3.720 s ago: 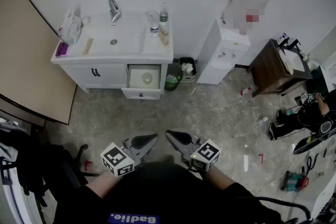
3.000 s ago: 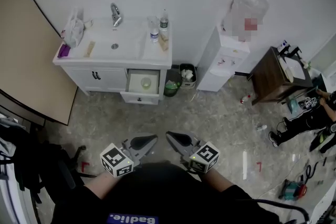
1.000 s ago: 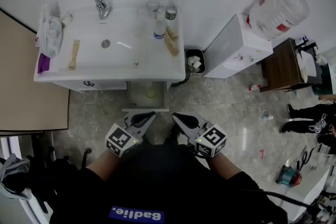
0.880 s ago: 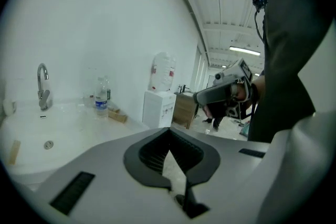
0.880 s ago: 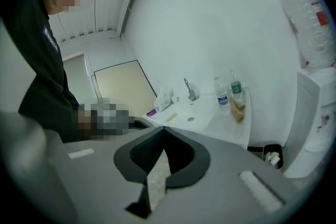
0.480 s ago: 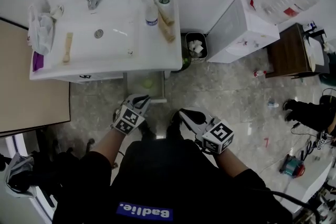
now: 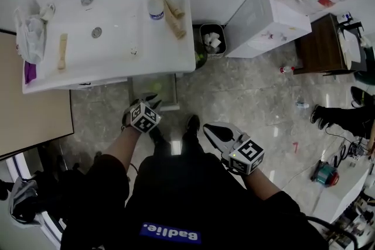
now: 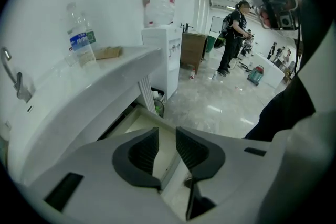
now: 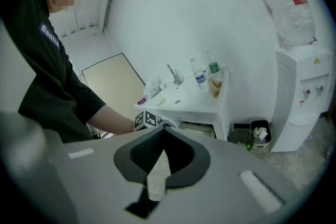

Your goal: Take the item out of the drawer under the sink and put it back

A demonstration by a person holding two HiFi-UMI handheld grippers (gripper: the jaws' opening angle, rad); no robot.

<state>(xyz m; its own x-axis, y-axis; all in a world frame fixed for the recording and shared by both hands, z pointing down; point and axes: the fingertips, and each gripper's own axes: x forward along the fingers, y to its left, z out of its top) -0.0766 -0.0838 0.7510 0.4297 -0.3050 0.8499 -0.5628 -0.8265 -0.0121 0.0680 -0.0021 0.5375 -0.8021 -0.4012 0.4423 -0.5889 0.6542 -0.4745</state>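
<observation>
The white sink cabinet (image 7: 105, 38) fills the upper left of the head view, with its drawer (image 7: 167, 85) pulled out below the counter edge. My left gripper (image 7: 152, 100) reaches over the drawer's front. In the left gripper view the left gripper (image 8: 167, 134) is open, with nothing between its jaws, just above the pale drawer (image 8: 139, 120) and its front edge. The item inside is hidden in every view. My right gripper (image 7: 210, 127) hangs back over the floor, and its jaws (image 9: 164, 131) are shut and hold nothing.
Two bottles (image 7: 155, 6) and a brush stand on the counter. A small bin (image 7: 212, 41) sits right of the cabinet, then a water dispenser (image 7: 266, 14) and a wooden cabinet (image 7: 325, 47). A person (image 8: 233, 34) stands across the room.
The person has walked up to the sink. The left gripper has gone forward to the drawer front, while the right gripper has dropped back to the right.
</observation>
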